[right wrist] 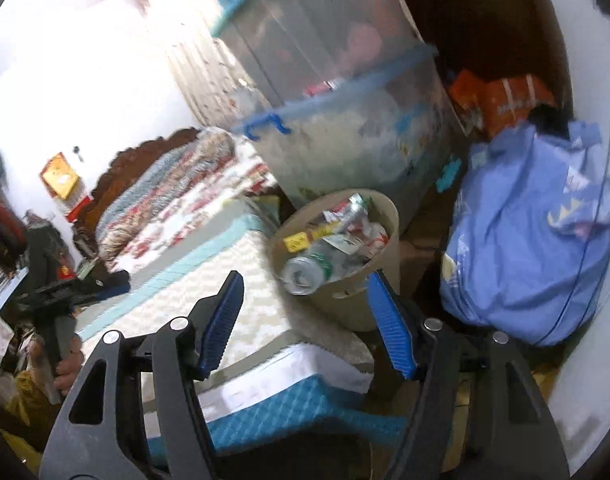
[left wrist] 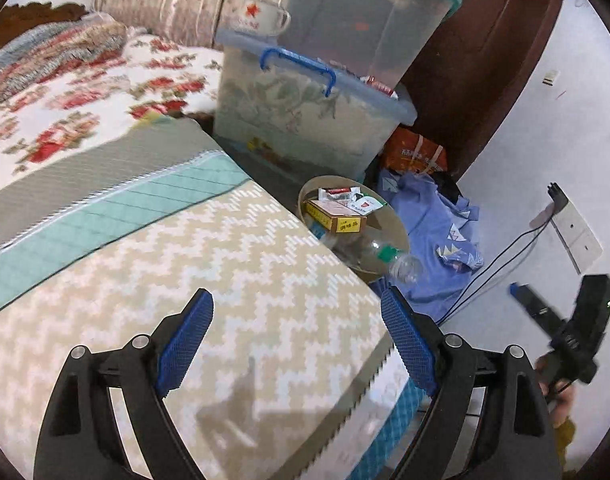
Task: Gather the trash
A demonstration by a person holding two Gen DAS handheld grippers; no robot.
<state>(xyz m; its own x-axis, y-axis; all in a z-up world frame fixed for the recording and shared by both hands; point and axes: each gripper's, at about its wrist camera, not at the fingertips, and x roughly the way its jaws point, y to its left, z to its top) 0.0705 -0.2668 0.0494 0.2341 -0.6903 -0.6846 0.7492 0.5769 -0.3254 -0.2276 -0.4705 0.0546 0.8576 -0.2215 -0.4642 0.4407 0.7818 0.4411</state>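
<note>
A beige trash bin (left wrist: 393,232) stands on the floor beside the bed corner, also in the right wrist view (right wrist: 389,216). It holds a yellow box (left wrist: 337,218), wrappers (right wrist: 357,216) and a clear plastic bottle (left wrist: 385,254) whose end sticks over the rim (right wrist: 305,272). My left gripper (left wrist: 297,300) is open and empty above the zigzag bed cover (left wrist: 225,280). My right gripper (right wrist: 305,280) is open and empty, just short of the bin. The right gripper also shows in the left wrist view (left wrist: 545,308); the left gripper shows in the right wrist view (right wrist: 105,286).
Stacked clear storage boxes (left wrist: 317,108) stand behind the bin, a cup (left wrist: 261,16) on the lower one. A blue cloth bundle (right wrist: 533,240) and an orange package (right wrist: 501,100) lie to the right. Cables (left wrist: 489,272) run along the white wall (left wrist: 565,140).
</note>
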